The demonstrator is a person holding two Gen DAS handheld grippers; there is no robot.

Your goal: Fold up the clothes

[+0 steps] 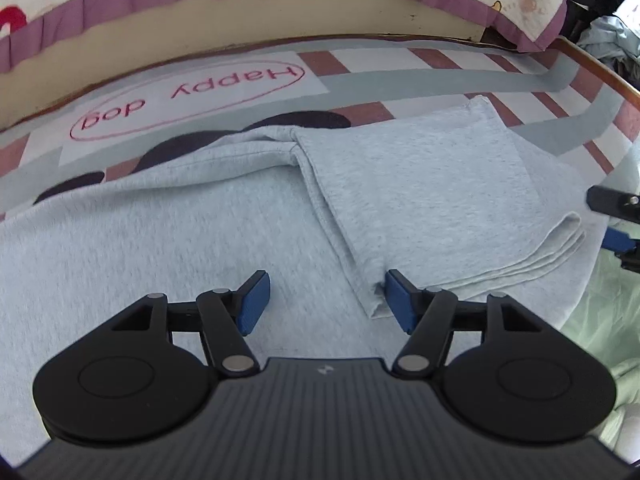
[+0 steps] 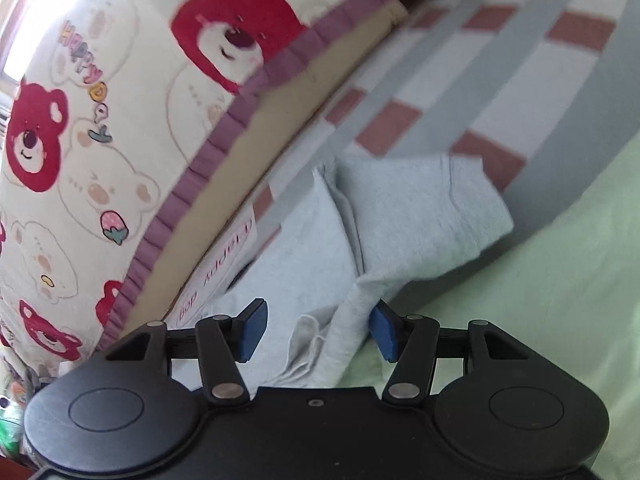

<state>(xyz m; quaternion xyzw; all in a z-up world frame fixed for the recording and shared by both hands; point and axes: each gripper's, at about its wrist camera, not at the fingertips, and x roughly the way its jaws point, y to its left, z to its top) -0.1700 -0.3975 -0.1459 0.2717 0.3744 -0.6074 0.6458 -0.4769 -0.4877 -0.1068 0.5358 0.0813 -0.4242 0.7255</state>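
Note:
A light grey garment (image 1: 420, 184) lies on the bed, its right side folded over into a layered flap and its left part spread flat. My left gripper (image 1: 326, 300) is open just above it, the right pad (image 1: 400, 300) at the near corner of the folded flap. My right gripper (image 2: 316, 330) is open over the garment's (image 2: 404, 208) near layered edge, with cloth between the pads but not pinched. The right gripper also shows at the right edge of the left wrist view (image 1: 616, 224).
A striped sheet (image 1: 400, 76) printed "Happy dog" covers the bed. A bear-print pillow with purple trim (image 2: 100, 120) lies along the far side by the headboard (image 1: 280, 20). A pale green cover (image 2: 540, 300) lies to the right. Piled clothes (image 1: 612, 32) sit far right.

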